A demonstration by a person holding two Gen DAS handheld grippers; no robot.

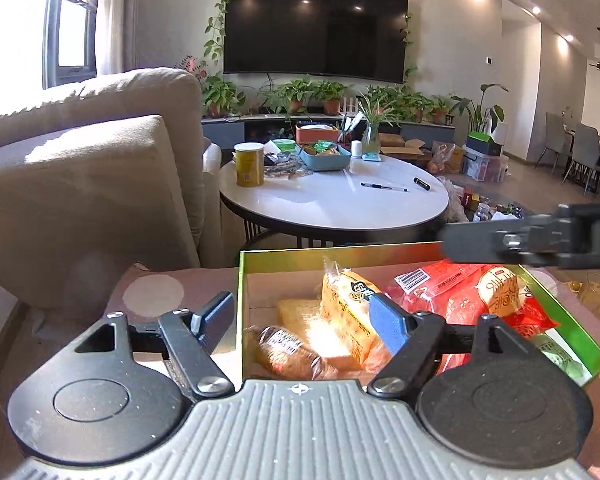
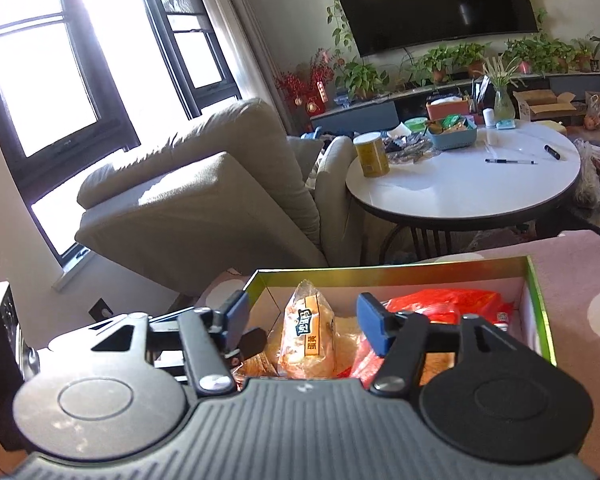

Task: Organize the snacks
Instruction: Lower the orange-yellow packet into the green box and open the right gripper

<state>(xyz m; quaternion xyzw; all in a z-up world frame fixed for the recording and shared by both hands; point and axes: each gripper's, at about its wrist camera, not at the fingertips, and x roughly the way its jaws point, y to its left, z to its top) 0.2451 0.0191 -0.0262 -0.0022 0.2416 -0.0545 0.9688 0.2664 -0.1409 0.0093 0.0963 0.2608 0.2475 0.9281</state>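
Note:
A green-rimmed cardboard box (image 1: pixel 340 250) sits on a pink dotted cloth (image 1: pixel 152 294) and holds several snacks. Among them are a brown bread packet (image 1: pixel 284 348), a yellow cracker packet (image 1: pixel 346 308) and a red bag (image 1: pixel 440 292). My left gripper (image 1: pixel 302 320) is open and straddles the box's left wall, one finger outside and one over the yellow packet. My right gripper (image 2: pixel 304 316) hangs open above the box (image 2: pixel 380 272). The yellow packet (image 2: pixel 308 332) stands below its gap, untouched, with the red bag (image 2: pixel 448 300) to the right. From the left wrist, the right gripper's fingers (image 1: pixel 472 242) reach in over the far right rim.
A beige sofa (image 1: pixel 80 168) stands to the left. Beyond the box is a round white table (image 1: pixel 340 208) with a yellow can (image 1: pixel 250 164), a blue tray of snacks (image 1: pixel 324 156) and pens. Boxes and bags lie on the floor at the far right.

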